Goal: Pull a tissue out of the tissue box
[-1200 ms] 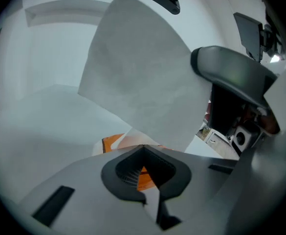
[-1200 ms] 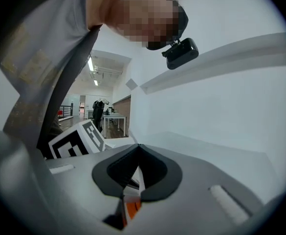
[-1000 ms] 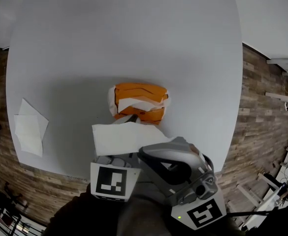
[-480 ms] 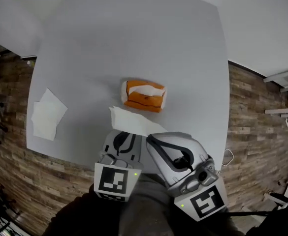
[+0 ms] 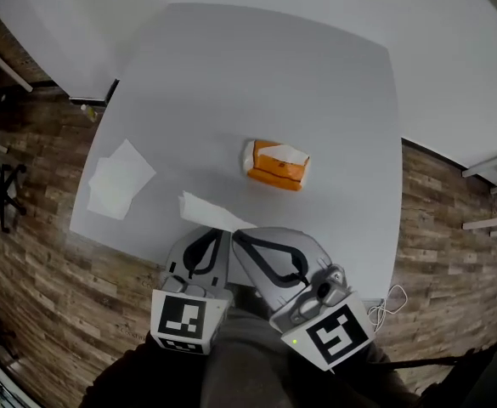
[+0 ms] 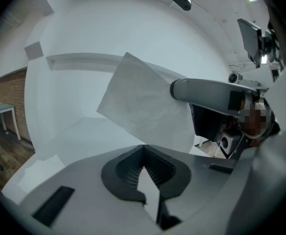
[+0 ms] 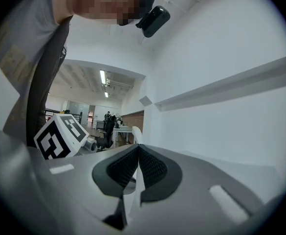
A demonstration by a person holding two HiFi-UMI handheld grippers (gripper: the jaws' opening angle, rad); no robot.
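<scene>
- Tissue (image 5: 216, 214) was out of the tissue box (image 5: 278, 164) and hung in the air above the near part of the counter (image 5: 231, 75), just in front of you. The orange box sat well apart from it, toward the counter's middle, with more white paper showing in its slot.
- Your left claw (image 6: 143, 166) was closed, with a thin wedge of the white sheet pinched between its pads. The rest of the sheet spread out beyond it toward your other gripper.
- Your right claw (image 7: 139, 155) was closed as well, with the sheet's edge caught between its pads and a strip standing up just above them.
- Some loose sheets (image 5: 116, 181) lay near the counter's left edge, well apart from the box.
- Judging by this, the pull itself looked done, and the step in hand was carrying the freed sheet between both claws.
- The next move was probably to lay it down, perhaps beside the loose sheets. That called for lowering both claws together and parting them evenly, so the thin paper neither tore nor clung to one pad.
</scene>
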